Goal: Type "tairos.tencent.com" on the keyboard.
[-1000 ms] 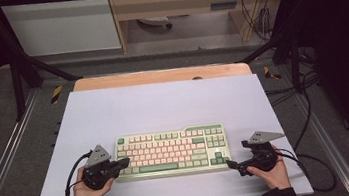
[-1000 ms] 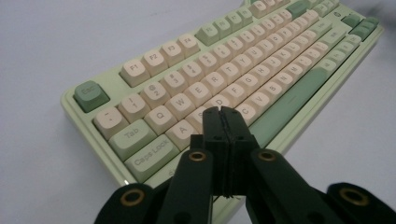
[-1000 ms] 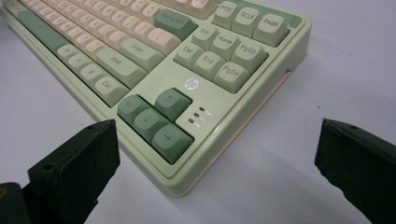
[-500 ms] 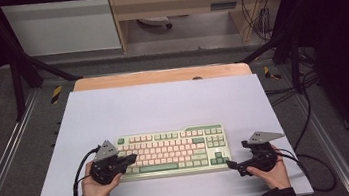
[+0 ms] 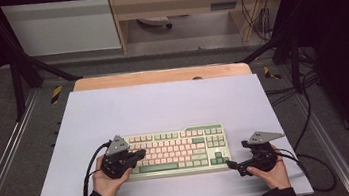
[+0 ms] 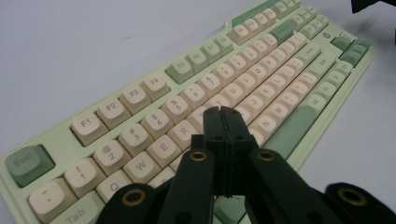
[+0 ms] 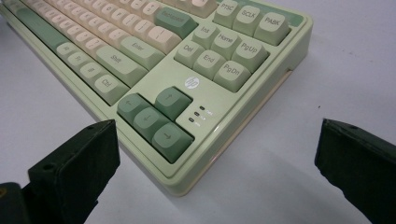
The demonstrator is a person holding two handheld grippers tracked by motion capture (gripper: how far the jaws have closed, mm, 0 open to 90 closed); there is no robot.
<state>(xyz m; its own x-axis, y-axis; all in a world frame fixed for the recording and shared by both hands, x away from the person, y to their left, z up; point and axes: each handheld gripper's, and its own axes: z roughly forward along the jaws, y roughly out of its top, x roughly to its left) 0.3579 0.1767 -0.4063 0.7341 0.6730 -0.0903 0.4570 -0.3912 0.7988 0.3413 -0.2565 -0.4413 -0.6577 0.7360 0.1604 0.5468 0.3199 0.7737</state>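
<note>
high view | left hand-held gripper [image 5: 137, 156] closed over keyboard [image 5: 179, 150] keys | right hand-held gripper [image 5: 236, 166] wide

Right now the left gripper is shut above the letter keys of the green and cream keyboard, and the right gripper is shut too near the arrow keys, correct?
Not quite. The right gripper is open: the right gripper view shows its jaws wide apart by the arrow-key corner of the green and cream keyboard. The left gripper is indeed shut above the letter keys.

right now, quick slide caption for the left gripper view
Left gripper, jaws shut, poised above the letter rows of a green-and-cream keyboard on a pale table.
</note>
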